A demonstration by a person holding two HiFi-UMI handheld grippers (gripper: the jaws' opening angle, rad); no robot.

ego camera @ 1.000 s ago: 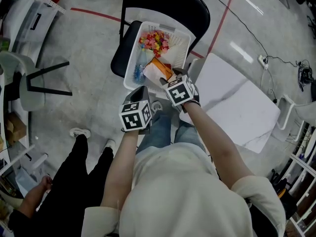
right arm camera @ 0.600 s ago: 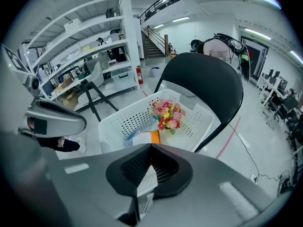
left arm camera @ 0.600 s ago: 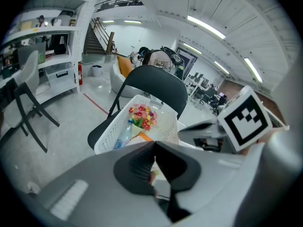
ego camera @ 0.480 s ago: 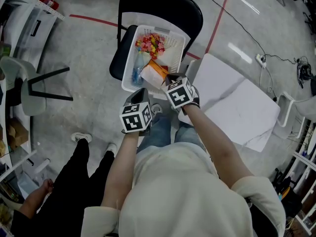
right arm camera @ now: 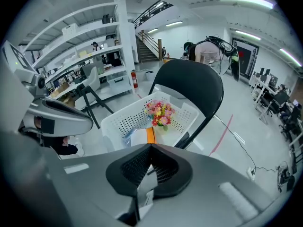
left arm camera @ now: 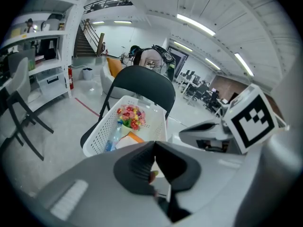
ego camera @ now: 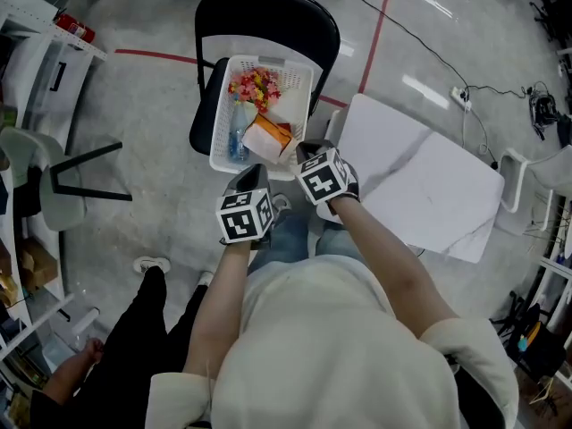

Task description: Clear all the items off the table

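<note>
While the head view shows the white table (ego camera: 429, 190) at three o'clock, the right gripper view shows stairs (right arm camera: 147, 48). On the chair (ego camera: 268, 12), the white basket (ego camera: 220, 132) holds bright flowers (ego camera: 253, 86) at twelve, an orange box (ego camera: 268, 138) at six, a blue bottle (ego camera: 237, 139) at eight. Both left gripper (left arm camera: 154, 150) and right gripper (right arm camera: 150, 148) are clenched, empty.

The basket (ego camera: 222, 123) is white perforated plastic, matt; the chair (ego camera: 268, 12) black, dull-finished; the floor (ego camera: 134, 105) grey and glossy; the table (ego camera: 429, 186) smooth, white, marbled.
</note>
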